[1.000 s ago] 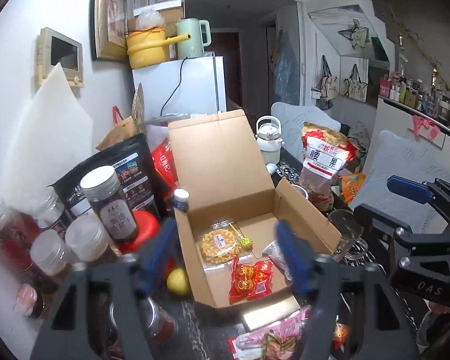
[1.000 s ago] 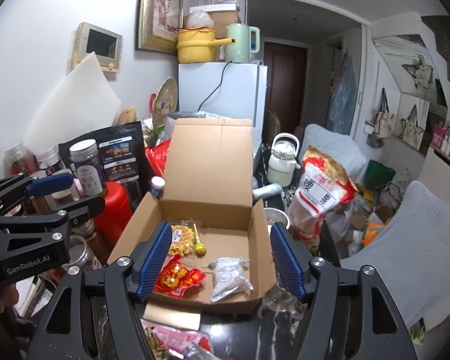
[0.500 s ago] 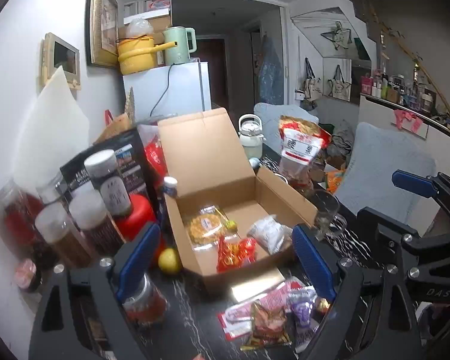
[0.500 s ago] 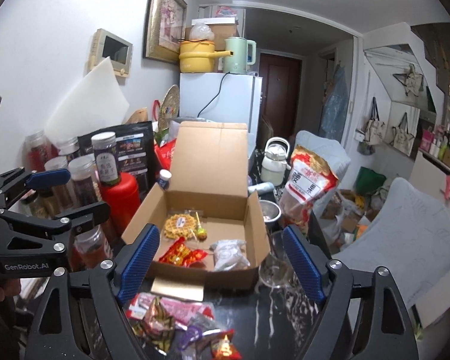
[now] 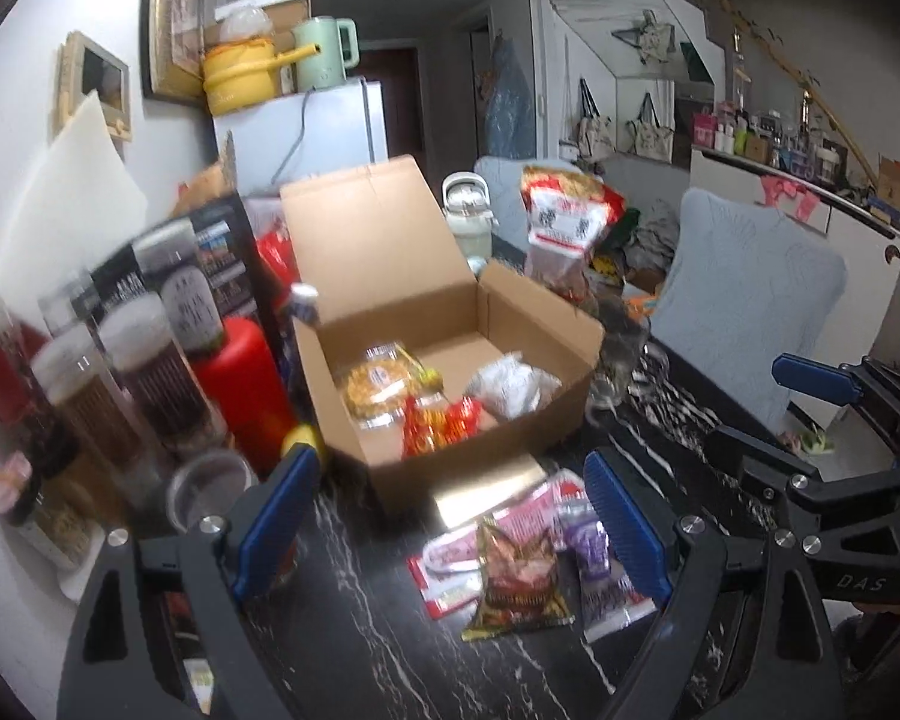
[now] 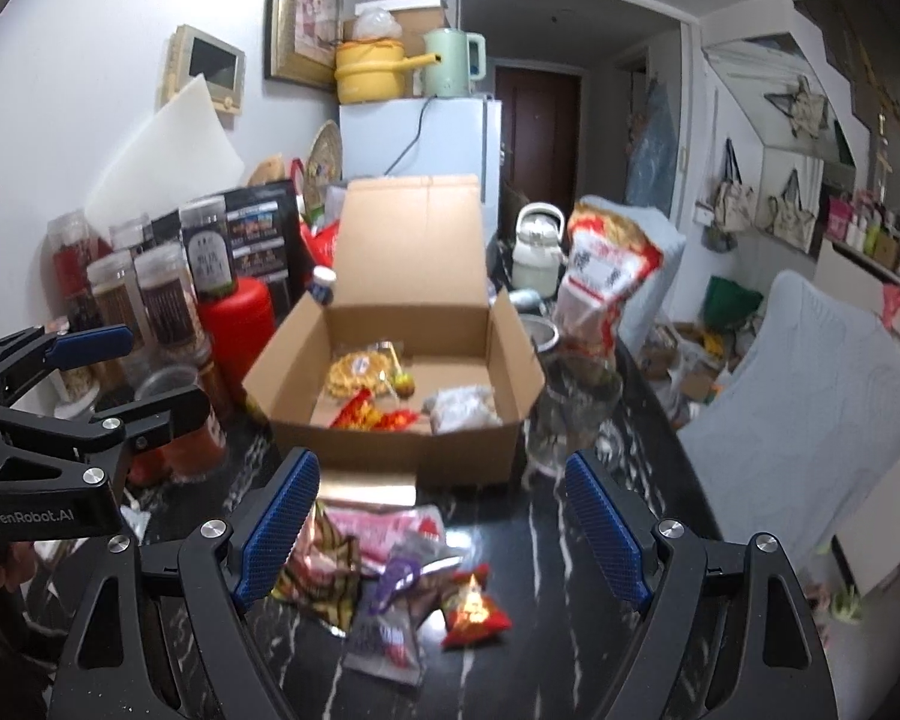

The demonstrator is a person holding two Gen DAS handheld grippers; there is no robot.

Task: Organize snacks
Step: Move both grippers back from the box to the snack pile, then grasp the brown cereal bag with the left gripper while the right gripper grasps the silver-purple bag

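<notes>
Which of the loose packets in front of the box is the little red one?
Start at the open cardboard box on the black marbled table. A pile of packets lies before its front wall. The small red packet sits at the pile's right edge, puffy and triangular, unlike its flatter neighbours.

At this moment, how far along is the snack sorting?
Partly done: the cardboard box already holds a round cracker pack, a red packet and a white packet. Nothing is in hand: left claw and right claw are open and empty. Left: the loose packets on the table in front of the box.
</notes>
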